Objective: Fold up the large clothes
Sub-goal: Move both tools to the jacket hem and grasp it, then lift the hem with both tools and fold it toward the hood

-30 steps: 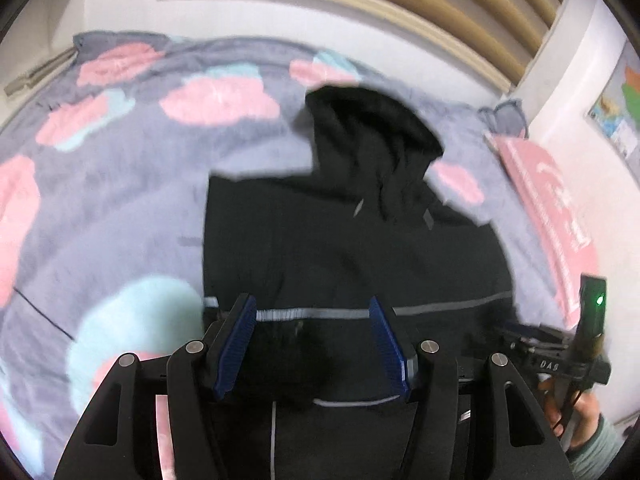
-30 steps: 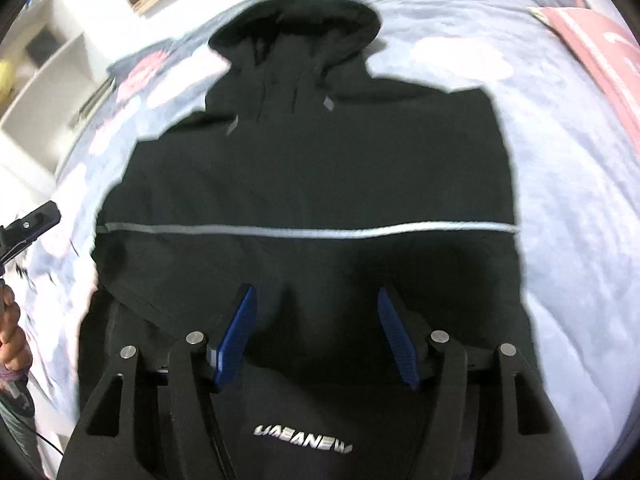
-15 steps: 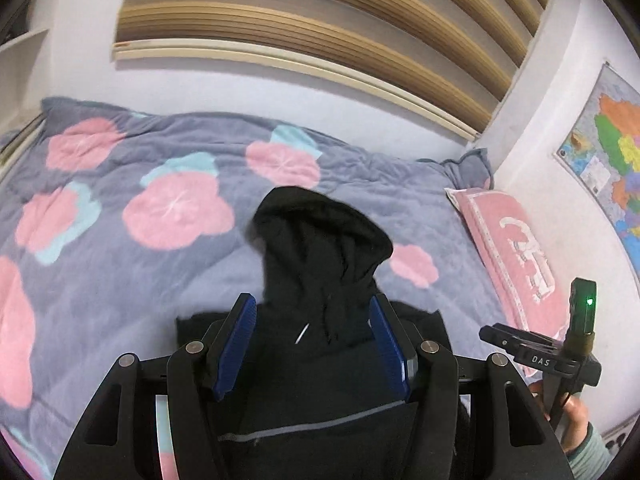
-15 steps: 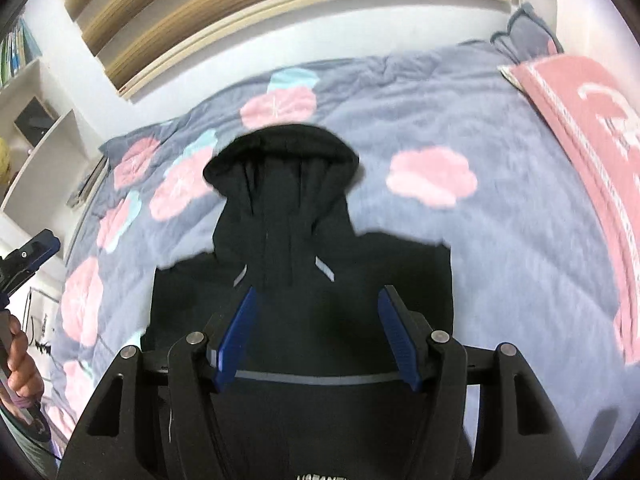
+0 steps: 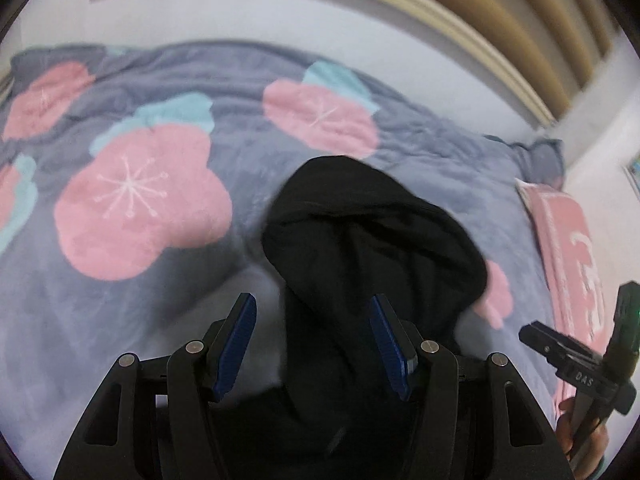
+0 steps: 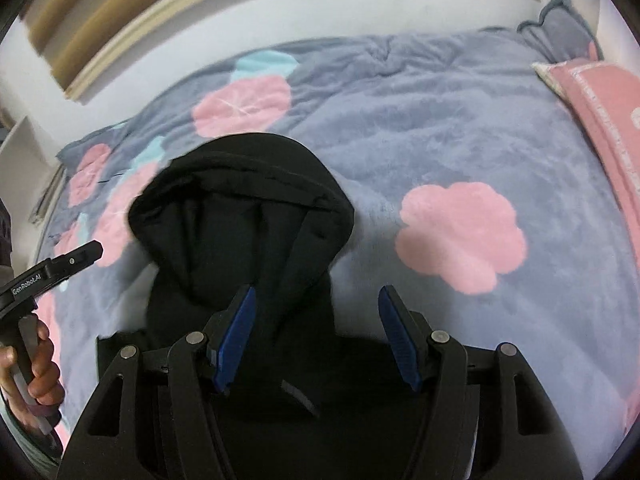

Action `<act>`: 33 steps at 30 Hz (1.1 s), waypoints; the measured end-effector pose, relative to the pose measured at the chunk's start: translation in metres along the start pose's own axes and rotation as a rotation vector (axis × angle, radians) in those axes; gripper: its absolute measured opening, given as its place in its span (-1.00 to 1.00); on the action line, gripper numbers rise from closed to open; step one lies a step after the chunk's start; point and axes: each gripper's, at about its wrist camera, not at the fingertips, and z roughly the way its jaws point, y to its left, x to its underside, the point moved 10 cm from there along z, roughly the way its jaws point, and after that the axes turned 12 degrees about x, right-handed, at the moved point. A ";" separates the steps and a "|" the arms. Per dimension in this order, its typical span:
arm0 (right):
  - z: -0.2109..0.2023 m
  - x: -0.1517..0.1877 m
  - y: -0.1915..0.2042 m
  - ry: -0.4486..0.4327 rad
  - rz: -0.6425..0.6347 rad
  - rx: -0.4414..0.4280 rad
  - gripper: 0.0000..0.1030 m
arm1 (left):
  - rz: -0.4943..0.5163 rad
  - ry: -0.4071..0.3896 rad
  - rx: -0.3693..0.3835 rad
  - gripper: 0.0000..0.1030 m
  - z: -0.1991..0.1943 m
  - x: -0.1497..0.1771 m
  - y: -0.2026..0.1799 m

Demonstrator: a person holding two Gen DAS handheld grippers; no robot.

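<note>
**Ana:** Left wrist view has the black hoodie [image 5: 360,264] lying flat on the bed, on the grey flowered blanket [image 5: 120,320]. Its hood [image 5: 372,216] points away from the camera toward the wall [image 5: 240,16], and the body runs back under the gripper, so the long axis goes from near to far.

**Ben:** Right wrist view agrees: hood [image 6: 240,208] at the far end, opening face up, shoulders spreading out at the bottom of the frame. A small grey tab shows on the chest, just behind the blue pads.

**Ana:** On to the fingers. The left gripper [image 5: 312,340] has its fingers spread, roughly half open, nothing pinched. The neck of the hoodie shows in the gap beneath them; whether the tips touch the cloth, I can't tell.

**Ben:** The right gripper [image 6: 316,332] is the same: fingers spread, holding nothing. The left pad hangs over the black fabric, the right pad over the blanket just beside it.

**Ana:** A pink pillow [image 5: 572,248] lies along the right edge of the bed, well apart from the hoodie.

**Ben:** And a person's hand [image 6: 38,364] grips the other handle at the left edge.
</note>
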 end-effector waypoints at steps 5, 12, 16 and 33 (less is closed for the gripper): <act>0.061 -0.016 -0.003 0.054 0.033 0.006 0.28 | -0.025 0.027 -0.027 0.17 0.054 -0.016 0.023; 0.111 -0.024 0.004 0.122 0.052 -0.030 -0.69 | -0.082 0.021 -0.039 -0.86 0.099 -0.034 0.055; 0.074 -0.049 -0.021 -0.012 0.115 -0.025 -0.84 | -0.154 -0.078 0.176 -0.86 0.050 -0.053 0.055; 0.112 0.020 -0.005 0.083 -0.163 0.041 -0.73 | -0.098 0.124 0.093 -0.24 0.070 0.027 0.105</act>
